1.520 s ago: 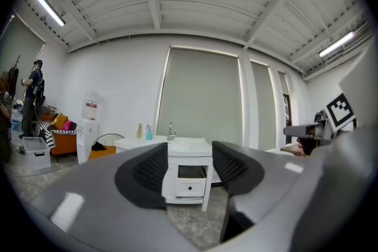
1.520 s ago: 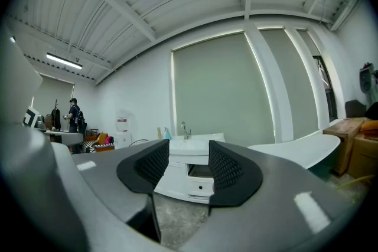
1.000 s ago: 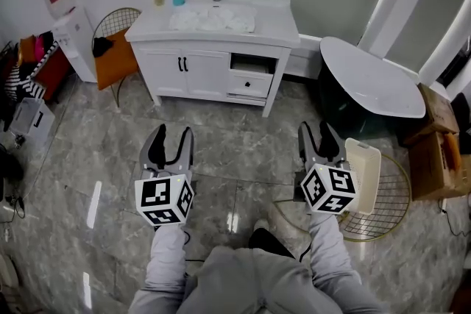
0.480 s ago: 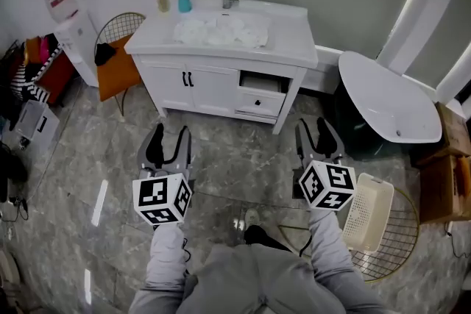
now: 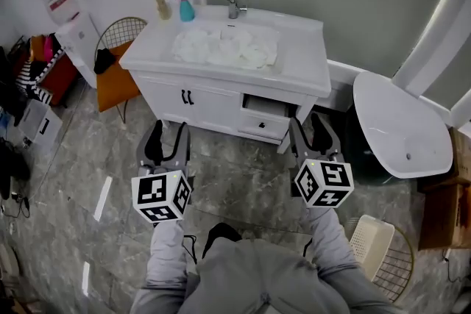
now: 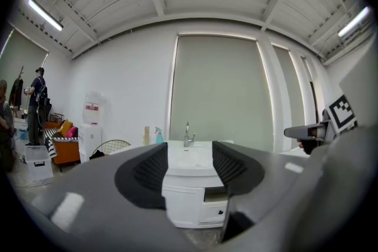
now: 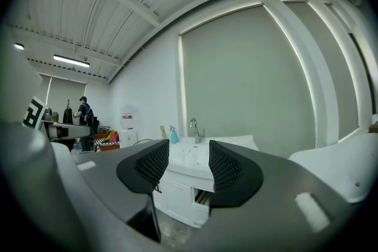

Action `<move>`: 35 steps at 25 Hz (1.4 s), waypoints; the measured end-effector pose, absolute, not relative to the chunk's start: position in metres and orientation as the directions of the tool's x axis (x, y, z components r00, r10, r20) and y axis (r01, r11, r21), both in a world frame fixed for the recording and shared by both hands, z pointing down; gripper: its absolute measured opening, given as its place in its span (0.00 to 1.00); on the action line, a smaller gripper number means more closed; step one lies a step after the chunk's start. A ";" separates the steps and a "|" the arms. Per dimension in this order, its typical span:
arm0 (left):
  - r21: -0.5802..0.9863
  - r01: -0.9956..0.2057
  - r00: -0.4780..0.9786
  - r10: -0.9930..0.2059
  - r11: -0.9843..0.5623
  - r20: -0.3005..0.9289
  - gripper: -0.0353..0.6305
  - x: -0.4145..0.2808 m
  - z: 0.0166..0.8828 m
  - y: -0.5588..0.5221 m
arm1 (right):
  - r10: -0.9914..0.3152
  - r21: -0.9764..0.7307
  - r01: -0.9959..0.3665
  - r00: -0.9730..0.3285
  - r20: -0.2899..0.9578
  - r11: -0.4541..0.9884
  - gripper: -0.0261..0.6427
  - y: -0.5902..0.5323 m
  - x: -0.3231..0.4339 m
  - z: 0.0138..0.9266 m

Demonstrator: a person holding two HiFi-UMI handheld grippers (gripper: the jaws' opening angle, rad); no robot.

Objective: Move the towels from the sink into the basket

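White towels (image 5: 227,46) lie heaped in the sink of a white vanity (image 5: 294,66) at the top of the head view. The cream basket (image 5: 372,244) stands on a round wire stand at the lower right, behind my right arm. My left gripper (image 5: 168,145) hangs over the floor in front of the vanity doors, open and holding nothing. Level with it, my right gripper (image 5: 315,136) hovers by the vanity's right corner, open too and just as bare. Between the jaws in the left gripper view stands the vanity (image 6: 188,186); in the right gripper view it (image 7: 188,177) shows with towels (image 7: 190,153) on top.
A faucet (image 5: 232,1), a blue spray bottle (image 5: 185,7) and a small tan bottle (image 5: 161,6) line the vanity's back. One drawer (image 5: 266,110) is ajar. An orange wire chair (image 5: 114,59) stands left, a white tub (image 5: 401,129) right. Bags and boxes crowd the left wall.
The vanity has come nearer and lower in view as I walked toward it. The basket has slid back to my lower right. Both grippers keep the same opening.
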State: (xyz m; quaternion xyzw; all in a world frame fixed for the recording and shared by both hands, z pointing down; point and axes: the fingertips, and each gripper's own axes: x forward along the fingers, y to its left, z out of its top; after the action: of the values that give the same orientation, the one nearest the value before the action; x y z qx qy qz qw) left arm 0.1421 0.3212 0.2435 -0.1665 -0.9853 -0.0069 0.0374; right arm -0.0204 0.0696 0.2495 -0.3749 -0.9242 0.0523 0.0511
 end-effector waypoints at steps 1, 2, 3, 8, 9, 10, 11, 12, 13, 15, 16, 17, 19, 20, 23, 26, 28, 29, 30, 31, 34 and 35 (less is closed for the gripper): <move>0.002 0.331 -0.941 0.330 0.944 0.078 0.44 0.133 0.245 0.327 | 0.701 -0.134 0.690 -0.711 0.056 0.711 0.35 0.075 -0.030 0.251; 0.002 0.332 -0.940 0.331 0.943 0.079 0.44 0.123 0.247 0.333 | 0.702 -0.135 0.691 -0.710 0.058 0.710 0.35 0.081 -0.040 0.253; 0.002 0.331 -0.941 0.330 0.944 0.080 0.44 0.112 0.249 0.340 | 0.702 -0.136 0.691 -0.709 0.060 0.710 0.35 0.088 -0.050 0.256; 0.010 0.311 -0.947 0.309 0.950 0.086 0.44 0.051 0.262 0.381 | 0.694 -0.129 0.683 -0.716 0.078 0.719 0.35 0.127 -0.102 0.270; 0.011 0.302 -0.950 0.300 0.953 0.087 0.44 0.036 0.264 0.392 | 0.689 -0.129 0.678 -0.720 0.080 0.724 0.35 0.137 -0.115 0.272; 0.010 0.291 -0.953 0.289 0.957 0.090 0.44 0.020 0.267 0.403 | 0.682 -0.130 0.671 -0.726 0.083 0.730 0.35 0.147 -0.128 0.275; 0.009 0.279 -0.956 0.277 0.960 0.094 0.44 0.003 0.269 0.415 | 0.675 -0.130 0.663 -0.733 0.086 0.737 0.35 0.159 -0.142 0.277; 0.008 0.267 -0.959 0.264 0.964 0.099 0.44 -0.014 0.271 0.428 | 0.668 -0.129 0.657 -0.738 0.090 0.743 0.35 0.171 -0.155 0.278; 0.008 0.255 -0.962 0.252 0.967 0.104 0.44 -0.031 0.273 0.441 | 0.663 -0.127 0.652 -0.743 0.093 0.748 0.35 0.184 -0.169 0.279; 0.003 0.227 -0.967 0.225 0.974 0.116 0.44 -0.069 0.277 0.469 | 0.657 -0.126 0.645 -0.747 0.101 0.753 0.35 0.212 -0.198 0.283; -0.002 0.211 -0.970 0.209 0.978 0.124 0.44 -0.088 0.279 0.483 | 0.654 -0.128 0.642 -0.749 0.106 0.756 0.35 0.227 -0.212 0.286; -0.008 0.193 -0.972 0.192 0.981 0.132 0.44 -0.106 0.282 0.497 | 0.650 -0.129 0.637 -0.752 0.113 0.760 0.35 0.241 -0.226 0.288; -0.016 0.159 -0.976 0.160 0.987 0.148 0.44 -0.140 0.286 0.522 | 0.639 -0.129 0.626 -0.759 0.126 0.769 0.35 0.267 -0.250 0.293; -0.017 0.143 -0.977 0.144 0.990 0.157 0.44 -0.155 0.288 0.533 | 0.632 -0.128 0.620 -0.763 0.132 0.774 0.35 0.278 -0.261 0.295; -0.031 0.090 -0.980 0.094 0.995 0.177 0.44 -0.194 0.294 0.558 | 0.619 -0.124 0.607 -0.770 0.152 0.785 0.35 0.308 -0.289 0.300; -0.072 0.028 -0.981 0.042 0.997 0.190 0.44 -0.227 0.302 0.572 | 0.629 -0.106 0.621 -0.753 0.193 0.777 0.35 0.334 -0.311 0.310; -0.098 -0.038 -0.972 -0.015 0.994 0.232 0.44 -0.246 0.316 0.573 | 0.655 -0.094 0.655 -0.715 0.245 0.750 0.36 0.351 -0.321 0.323; -0.109 -0.081 -0.962 -0.049 0.991 0.267 0.44 -0.255 0.325 0.572 | 0.673 -0.088 0.679 -0.686 0.277 0.729 0.36 0.360 -0.325 0.331; -0.121 -0.125 -0.948 -0.082 0.985 0.309 0.44 -0.264 0.337 0.569 | 0.691 -0.081 0.706 -0.654 0.310 0.704 0.36 0.369 -0.328 0.340; -0.134 -0.169 -0.928 -0.112 0.977 0.355 0.45 -0.272 0.349 0.566 | 0.704 -0.066 0.731 -0.622 0.344 0.679 0.36 0.377 -0.331 0.350; -0.159 -0.287 -0.843 -0.171 0.945 0.510 0.51 -0.289 0.391 0.556 | 0.706 0.004 0.788 -0.553 0.443 0.616 0.40 0.396 -0.346 0.381; -0.154 -0.318 -0.809 -0.183 0.935 0.559 0.53 -0.293 0.406 0.553 | 0.699 0.024 0.801 -0.536 0.472 0.598 0.41 0.400 -0.352 0.391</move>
State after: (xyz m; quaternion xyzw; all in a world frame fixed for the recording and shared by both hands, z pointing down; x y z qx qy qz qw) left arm -0.2927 0.5530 0.4055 0.1330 -0.9432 0.1212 0.2792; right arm -0.3525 0.4001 0.3911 -0.4320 -0.8683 -0.1195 0.2125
